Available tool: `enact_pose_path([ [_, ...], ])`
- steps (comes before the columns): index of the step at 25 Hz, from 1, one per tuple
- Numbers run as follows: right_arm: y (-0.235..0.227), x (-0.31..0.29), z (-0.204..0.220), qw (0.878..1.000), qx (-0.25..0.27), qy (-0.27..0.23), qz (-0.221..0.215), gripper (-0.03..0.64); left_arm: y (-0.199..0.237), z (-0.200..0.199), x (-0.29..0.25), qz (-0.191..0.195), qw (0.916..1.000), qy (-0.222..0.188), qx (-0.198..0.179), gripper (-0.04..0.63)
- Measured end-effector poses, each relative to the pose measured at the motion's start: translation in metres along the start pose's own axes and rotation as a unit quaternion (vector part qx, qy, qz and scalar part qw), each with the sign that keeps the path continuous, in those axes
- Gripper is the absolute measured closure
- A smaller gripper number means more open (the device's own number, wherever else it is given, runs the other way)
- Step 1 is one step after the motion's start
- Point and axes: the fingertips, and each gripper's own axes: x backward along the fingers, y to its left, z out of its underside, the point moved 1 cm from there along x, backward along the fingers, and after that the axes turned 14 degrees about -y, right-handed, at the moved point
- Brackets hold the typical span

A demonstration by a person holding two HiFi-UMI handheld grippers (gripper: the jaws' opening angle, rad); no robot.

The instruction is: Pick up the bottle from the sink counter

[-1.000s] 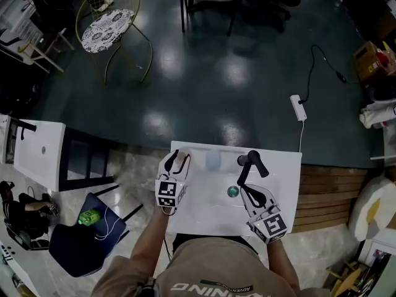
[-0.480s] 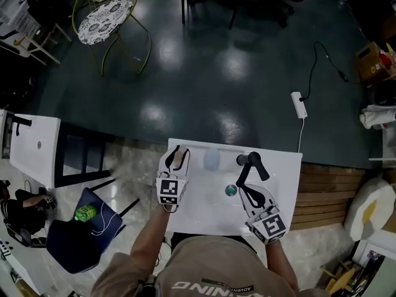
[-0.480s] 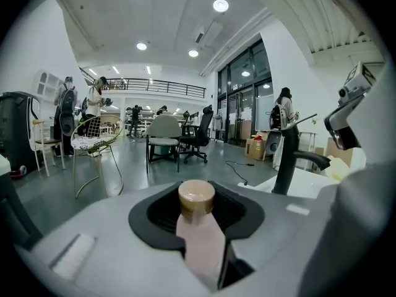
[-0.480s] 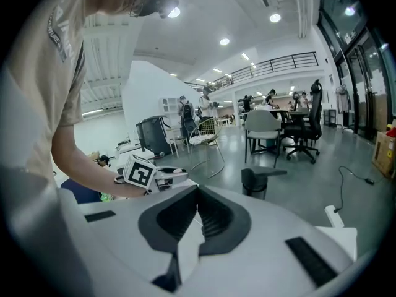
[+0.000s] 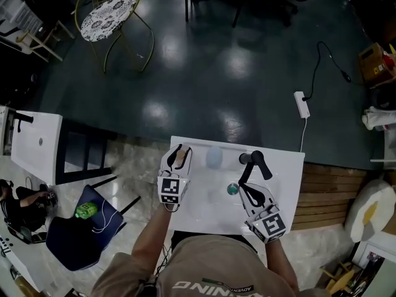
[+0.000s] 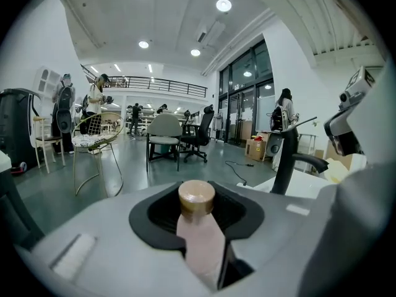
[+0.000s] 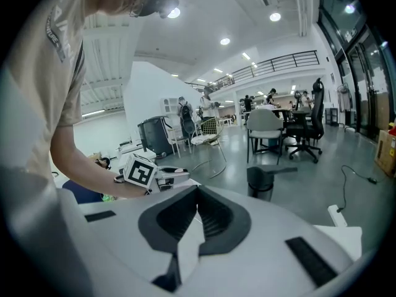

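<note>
A pale pink bottle (image 6: pixel 201 237) with a tan cap (image 6: pixel 197 197) stands between the jaws of my left gripper (image 6: pixel 198 228), whose black pads press on its sides. From the head view, the left gripper (image 5: pixel 180 154) sits at the back left corner of the white sink counter (image 5: pixel 192 212), and only the top of the bottle (image 5: pixel 180 158) shows between the fingers. My right gripper (image 5: pixel 244 188) hovers over the basin near the drain (image 5: pixel 232 189), shut with nothing in it. In its own view the right gripper (image 7: pixel 197 228) points towards the left gripper's marker cube (image 7: pixel 141 172).
A black faucet (image 5: pixel 253 161) stands at the back right of the sink, just ahead of the right gripper. A pale blue rounded object (image 5: pixel 214 158) lies at the back middle. Left of the counter are a dark stool (image 5: pixel 80 228) and a white table (image 5: pixel 37 147).
The left gripper's jaws have drawn in onto the bottle. Both grippers have stayed in about the same place.
</note>
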Motion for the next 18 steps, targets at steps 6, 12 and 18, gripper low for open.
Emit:
enact_pose_path([
  [6, 0.000, 0.004, 0.000, 1.000, -0.002, -0.003, 0.003, 0.606, -0.006, -0.005, 0.007, 0.016, 0.9998, 0.004, -0.012, 0.468],
  [12, 0.005, 0.003, -0.002, 1.000, -0.002, -0.014, -0.001, 0.606, -0.009, -0.024, 0.015, 0.028, 0.9994, -0.004, -0.021, 0.468],
  [18, 0.010, 0.005, -0.015, 1.000, 0.007, -0.017, -0.010, 0.606, -0.009, -0.064, 0.029, 0.014, 0.9997, -0.017, -0.007, 0.468],
])
